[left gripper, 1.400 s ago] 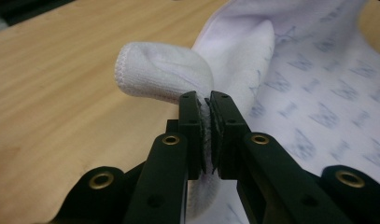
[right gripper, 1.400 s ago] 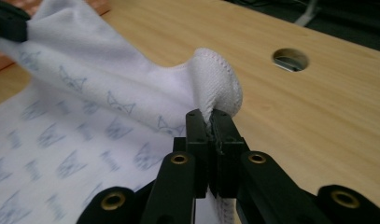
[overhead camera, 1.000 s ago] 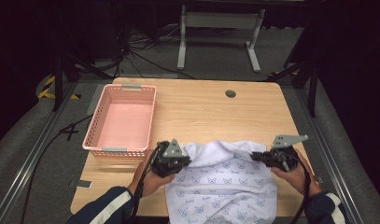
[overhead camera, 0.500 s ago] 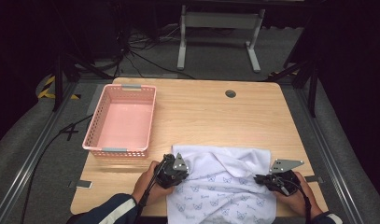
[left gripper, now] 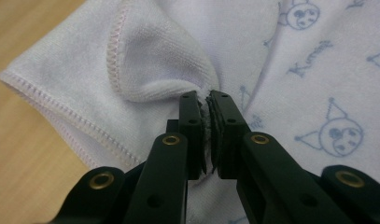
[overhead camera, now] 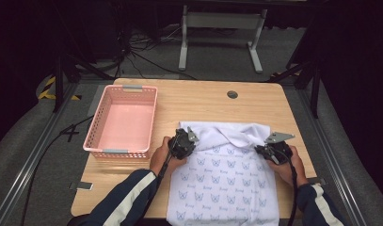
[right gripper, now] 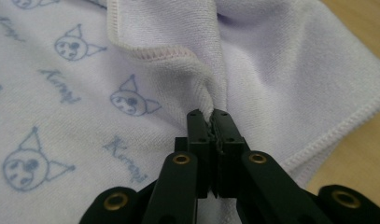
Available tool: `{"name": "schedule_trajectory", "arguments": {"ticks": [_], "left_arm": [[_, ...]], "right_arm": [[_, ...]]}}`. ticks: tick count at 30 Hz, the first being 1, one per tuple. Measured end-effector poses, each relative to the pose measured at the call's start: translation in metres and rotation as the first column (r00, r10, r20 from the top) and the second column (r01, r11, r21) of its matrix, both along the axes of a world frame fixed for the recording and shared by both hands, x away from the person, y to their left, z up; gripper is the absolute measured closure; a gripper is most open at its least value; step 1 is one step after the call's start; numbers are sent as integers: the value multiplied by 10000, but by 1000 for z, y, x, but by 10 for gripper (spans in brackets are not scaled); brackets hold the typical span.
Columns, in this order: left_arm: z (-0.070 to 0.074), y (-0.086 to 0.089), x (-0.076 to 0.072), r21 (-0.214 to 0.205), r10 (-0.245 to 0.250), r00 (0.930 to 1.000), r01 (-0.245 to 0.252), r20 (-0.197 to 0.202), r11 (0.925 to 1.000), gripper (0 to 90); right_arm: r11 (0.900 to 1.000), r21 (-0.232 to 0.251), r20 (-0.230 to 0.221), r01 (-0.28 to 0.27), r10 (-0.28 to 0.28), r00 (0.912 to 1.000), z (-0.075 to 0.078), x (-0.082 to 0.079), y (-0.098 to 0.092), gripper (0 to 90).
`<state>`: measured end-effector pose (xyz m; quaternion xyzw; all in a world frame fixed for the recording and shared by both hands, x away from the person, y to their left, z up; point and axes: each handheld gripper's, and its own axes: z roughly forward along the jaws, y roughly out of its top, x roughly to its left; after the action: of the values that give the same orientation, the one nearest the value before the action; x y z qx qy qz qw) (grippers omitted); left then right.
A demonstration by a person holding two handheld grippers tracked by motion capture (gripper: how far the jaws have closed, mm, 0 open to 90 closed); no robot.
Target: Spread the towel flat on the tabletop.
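Observation:
A white towel [overhead camera: 224,176] printed with small blue cat faces lies on the wooden table [overhead camera: 203,101], its near end hanging over the front edge. Its far edge is folded back toward me, plain side up. My left gripper [overhead camera: 188,140] is shut on the folded edge at the towel's left side; in the left gripper view the cloth [left gripper: 150,60] is pinched between the jaws [left gripper: 207,100]. My right gripper [overhead camera: 263,149] is shut on the fold at the right side, with the towel [right gripper: 187,42] bunched into its jaws [right gripper: 210,116].
An empty pink plastic basket [overhead camera: 121,121] stands on the table's left part, just left of my left hand. A round cable hole [overhead camera: 232,94] sits near the far edge. Bare wood lies beyond the towel.
Both grippers, holding the towel's far edge, have come back toward me and down to the table, folding that edge over the printed side.

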<state>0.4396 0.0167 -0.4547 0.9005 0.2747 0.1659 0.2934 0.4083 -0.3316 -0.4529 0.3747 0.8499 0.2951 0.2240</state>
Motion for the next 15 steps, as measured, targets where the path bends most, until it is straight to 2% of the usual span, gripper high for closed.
{"name": "schedule_trajectory", "arguments": {"ticks": [1,2,3,4,6,7,10,14,15], "left_arm": [[0,-3,8,-22,202,9998,-202,-46,9998,841],[1,-5,20,-36,477,9988,-477,-82,9989,841],[1,-5,20,-36,477,9988,-477,-82,9989,841],[2,-7,28,60,640,9979,-639,-122,9979,841],[3,-12,39,452,849,9962,-857,192,9953,841],[3,-14,44,504,923,9955,-933,212,9944,841],[2,-17,59,315,1397,9899,-1404,219,9896,842],[2,-21,69,600,1548,9872,-1569,386,9858,843],[2,-20,73,492,1557,9869,-1577,419,9863,843]], "right_arm": [[9997,37,7,238,-239,9997,0,19,1,874],[9995,-82,40,318,-317,9995,1,27,2,874],[9990,-106,46,431,-430,9991,1,33,2,874],[9990,-106,46,431,-430,9991,1,33,2,874],[9978,-211,87,625,-624,9980,1,50,3,874],[9966,-325,102,761,-759,9971,2,59,4,874],[9917,-775,129,1023,-1017,9947,4,77,10,874],[9857,-1009,185,1347,-1335,9909,4,96,16,874],[9842,-1012,193,1455,-1443,9893,5,99,17,875]]}}
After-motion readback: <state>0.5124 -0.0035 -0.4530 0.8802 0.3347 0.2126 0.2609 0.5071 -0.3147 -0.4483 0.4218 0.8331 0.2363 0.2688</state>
